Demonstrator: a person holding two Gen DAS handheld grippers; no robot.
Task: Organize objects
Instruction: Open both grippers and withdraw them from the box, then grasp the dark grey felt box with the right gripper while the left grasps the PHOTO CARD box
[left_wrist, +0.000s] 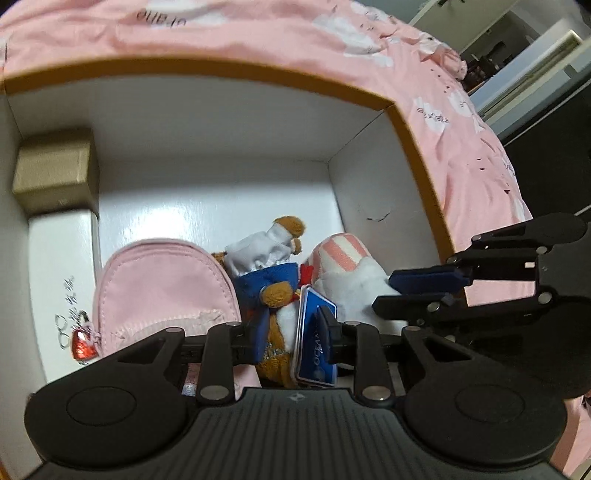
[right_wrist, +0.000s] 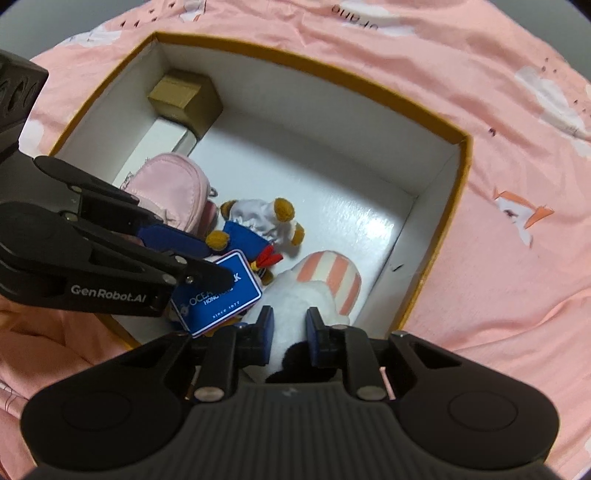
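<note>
A brown bear plush (left_wrist: 275, 295) (right_wrist: 258, 218) in a blue outfit and white hat lies in a white box with an orange rim (left_wrist: 417, 155) (right_wrist: 454, 206). A blue card tag (left_wrist: 314, 343) (right_wrist: 221, 299) hangs from the bear. My left gripper (left_wrist: 284, 328) (right_wrist: 218, 264) is shut on the bear's body and tag. Just right of it lies a white plush with a pink-striped end (left_wrist: 343, 254) (right_wrist: 328, 273). My right gripper (right_wrist: 290, 321) (left_wrist: 384, 291) reaches down onto that plush, and its pads squeeze the white part.
A pink zip pouch (left_wrist: 162, 284) (right_wrist: 173, 184) lies left of the bear. Behind it a long white box (left_wrist: 62, 266) and a small gold box (left_wrist: 55, 170) (right_wrist: 184, 96) line the left wall. A red foil piece (left_wrist: 79, 343) sits by the pouch. Pink printed bedding (right_wrist: 517, 258) surrounds the box.
</note>
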